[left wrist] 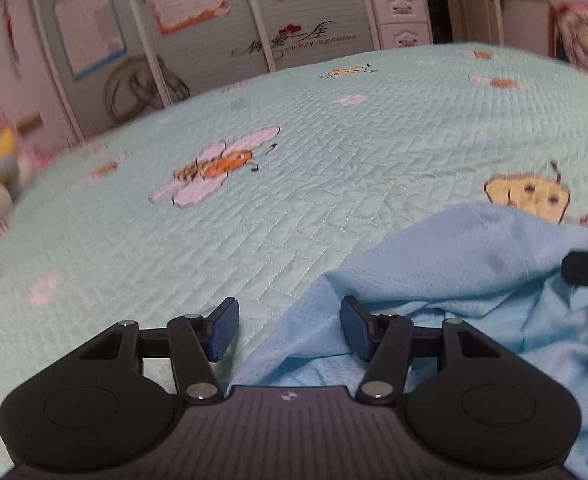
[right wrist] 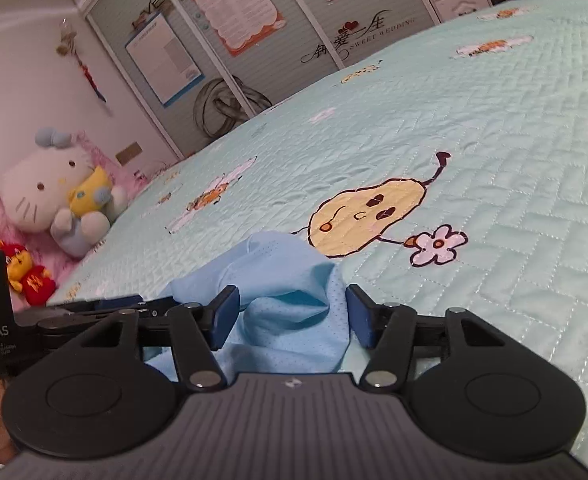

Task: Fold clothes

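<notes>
A light blue mesh garment (left wrist: 454, 272) lies crumpled on the mint quilted bedspread (left wrist: 294, 160). In the left wrist view my left gripper (left wrist: 289, 328) is open. Its right pad hovers over the garment's left edge and its left pad over bare quilt, and nothing is pinched. In the right wrist view the right gripper (right wrist: 292, 320) is open, with a raised fold of the garment (right wrist: 285, 280) bunched between its blue pads and not squeezed. The left gripper (right wrist: 93, 308) shows low at the left, close beside the right one. A black part of the right gripper (left wrist: 586, 270) enters at the right edge, on the cloth.
A white cat plush (right wrist: 49, 196) and a small red-clad plush (right wrist: 29, 276) sit on pink fabric past the bed's left edge. Sliding wardrobe doors with posters (right wrist: 233, 8) and white drawers (left wrist: 404, 16) stand beyond the far edge. Printed quilt stretches ahead and to the right.
</notes>
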Tool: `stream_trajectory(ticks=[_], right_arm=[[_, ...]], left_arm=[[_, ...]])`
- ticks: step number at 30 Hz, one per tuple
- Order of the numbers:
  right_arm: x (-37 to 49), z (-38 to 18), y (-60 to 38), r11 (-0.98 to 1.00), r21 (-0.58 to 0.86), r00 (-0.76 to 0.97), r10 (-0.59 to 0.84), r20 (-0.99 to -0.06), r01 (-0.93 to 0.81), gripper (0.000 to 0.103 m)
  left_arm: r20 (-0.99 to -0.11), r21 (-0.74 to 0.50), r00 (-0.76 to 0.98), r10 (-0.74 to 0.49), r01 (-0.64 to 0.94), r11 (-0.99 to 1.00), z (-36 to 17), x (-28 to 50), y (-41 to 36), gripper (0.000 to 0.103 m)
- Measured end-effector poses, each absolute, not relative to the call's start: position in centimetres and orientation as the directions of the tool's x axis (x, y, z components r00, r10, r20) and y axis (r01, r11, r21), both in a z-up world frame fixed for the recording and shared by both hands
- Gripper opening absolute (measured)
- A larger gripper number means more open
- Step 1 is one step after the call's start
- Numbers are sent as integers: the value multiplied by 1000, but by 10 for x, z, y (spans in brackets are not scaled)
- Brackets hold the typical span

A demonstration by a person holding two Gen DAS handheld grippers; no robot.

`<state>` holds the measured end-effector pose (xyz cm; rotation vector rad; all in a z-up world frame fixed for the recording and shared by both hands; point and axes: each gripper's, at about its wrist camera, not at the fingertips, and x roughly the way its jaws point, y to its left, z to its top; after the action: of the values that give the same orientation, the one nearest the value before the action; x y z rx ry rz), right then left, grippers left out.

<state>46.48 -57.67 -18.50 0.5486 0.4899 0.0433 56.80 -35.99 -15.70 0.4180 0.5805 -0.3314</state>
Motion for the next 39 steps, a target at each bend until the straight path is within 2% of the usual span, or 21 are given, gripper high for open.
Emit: stream_trajectory(ticks=[1,2,5,7,39], right_arm=[[465,-184,-575,859,503,883,162,-440,92,35],[466,-185,-574,863,496,877,161,-452,97,0],[468,-185,-572,870,485,870,166,-465,93,1],[467,-185,-570,873,479,871,162,-465,93,1],[463,-186,-572,863,492,879,145,-453,112,1]], left_arm=[[-583,311,793,-178,420,852,-158,565,-364,45],[-581,329,795,-176,428,842,-158,563,-368,35],[-580,374,798,-166,442,816,-162,557,-380,14],[-576,392,801,-163,446,805,-164,554,-384,9],[-571,370,797,-195,463,806,-167,551,-379,8]])
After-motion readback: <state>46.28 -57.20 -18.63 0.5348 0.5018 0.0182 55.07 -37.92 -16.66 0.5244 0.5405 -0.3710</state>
